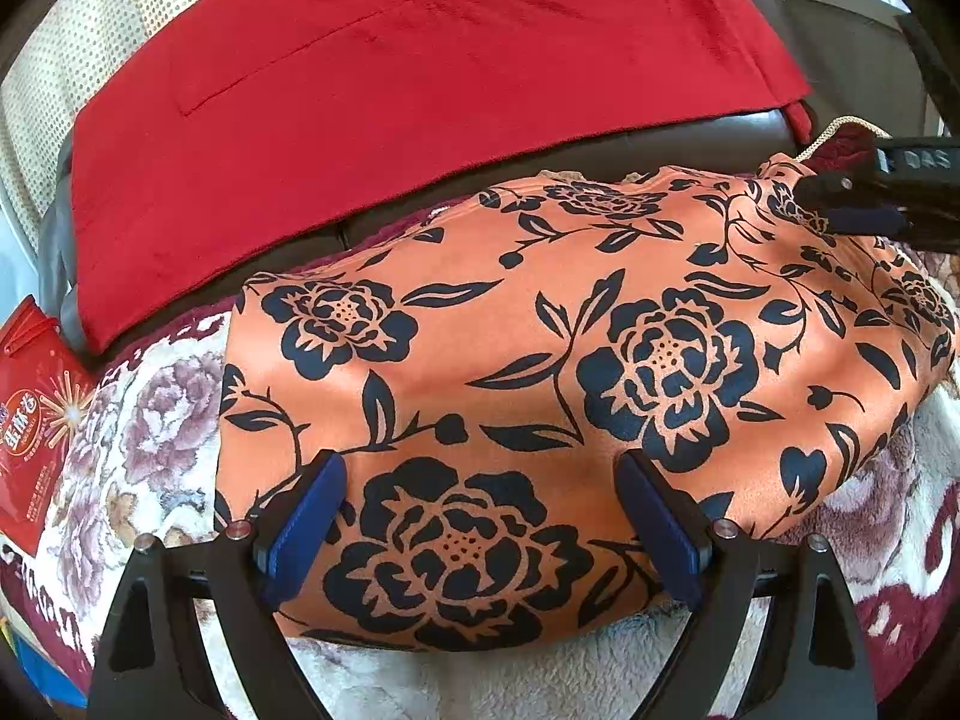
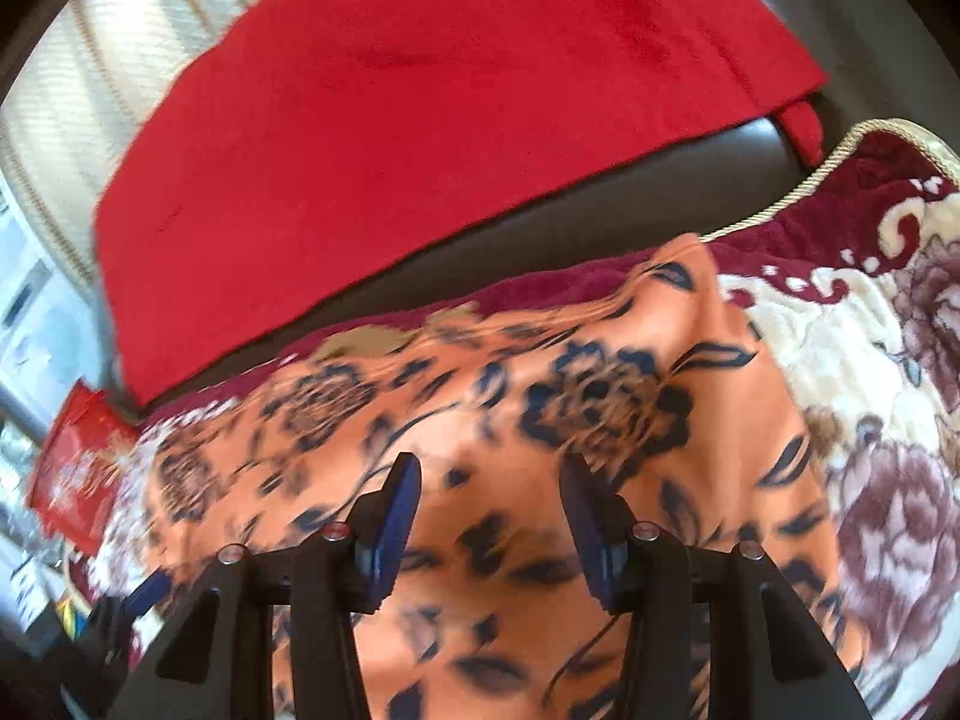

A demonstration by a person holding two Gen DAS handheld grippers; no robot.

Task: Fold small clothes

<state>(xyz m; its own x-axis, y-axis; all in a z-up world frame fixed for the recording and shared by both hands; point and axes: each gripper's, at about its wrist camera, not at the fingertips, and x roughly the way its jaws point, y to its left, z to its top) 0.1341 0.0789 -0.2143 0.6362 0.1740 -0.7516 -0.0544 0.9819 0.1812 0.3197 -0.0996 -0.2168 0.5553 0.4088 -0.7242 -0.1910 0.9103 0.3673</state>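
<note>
An orange garment with a dark blue flower print (image 1: 540, 324) lies spread on a plush flowered blanket (image 1: 150, 420). My left gripper (image 1: 480, 468) is open, its blue pads on either side of a big flower near the garment's near edge. My right gripper (image 2: 489, 468) is open just above the same garment (image 2: 540, 420); that view is blurred by motion. The right gripper also shows in the left wrist view (image 1: 840, 204) at the garment's far right corner.
A red cloth (image 1: 390, 90) lies folded behind the garment on a dark leather seat (image 1: 660, 144). A red printed packet (image 1: 30, 408) sits at the left edge. The blanket's corded border (image 2: 798, 186) runs at the right. A pale dotted cushion (image 1: 72, 48) is at the back left.
</note>
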